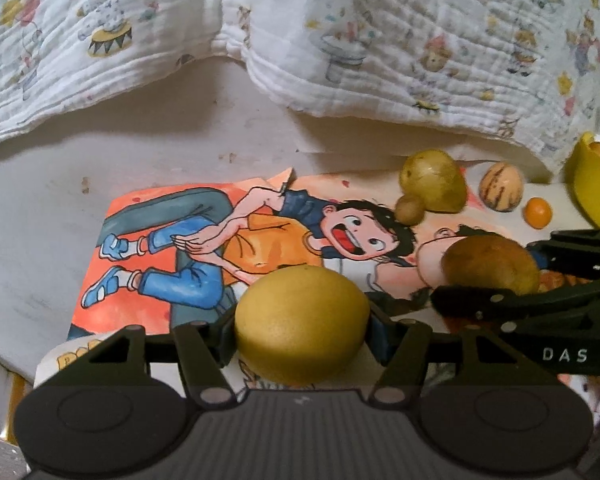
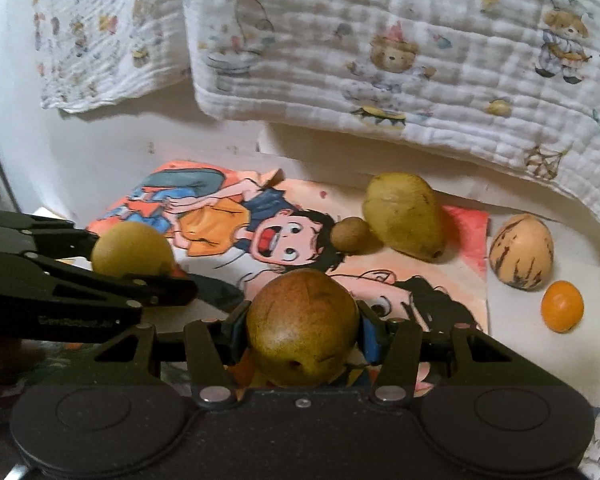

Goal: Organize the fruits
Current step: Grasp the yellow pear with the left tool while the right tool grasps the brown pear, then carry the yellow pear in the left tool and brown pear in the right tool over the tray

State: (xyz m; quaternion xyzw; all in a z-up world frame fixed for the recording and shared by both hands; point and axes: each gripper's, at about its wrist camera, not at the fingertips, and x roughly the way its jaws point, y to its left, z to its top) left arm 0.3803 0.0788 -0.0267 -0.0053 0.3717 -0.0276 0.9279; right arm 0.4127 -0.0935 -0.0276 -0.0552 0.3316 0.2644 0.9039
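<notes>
My left gripper (image 1: 302, 324) is shut on a round yellow-green citrus fruit (image 1: 300, 308), its pads pressing both sides; from the right wrist view the same fruit (image 2: 132, 254) sits in that gripper (image 2: 140, 270) at the left. A brownish-green pear-like fruit (image 2: 302, 324) is clamped between the pads of my right gripper (image 2: 302, 336), and it shows again (image 1: 490, 264) at the right of the left wrist view. Both fruits hang just over a cartoon picture sheet (image 1: 172, 248).
On the table behind lie a large green fruit (image 2: 404, 216), a small brown kiwi (image 2: 350, 234), a striped pale fruit (image 2: 520, 256) and a small orange (image 2: 562, 306). A yellow bowl (image 1: 592, 192) stands at far right. A printed white blanket (image 1: 340, 40) hangs across the back.
</notes>
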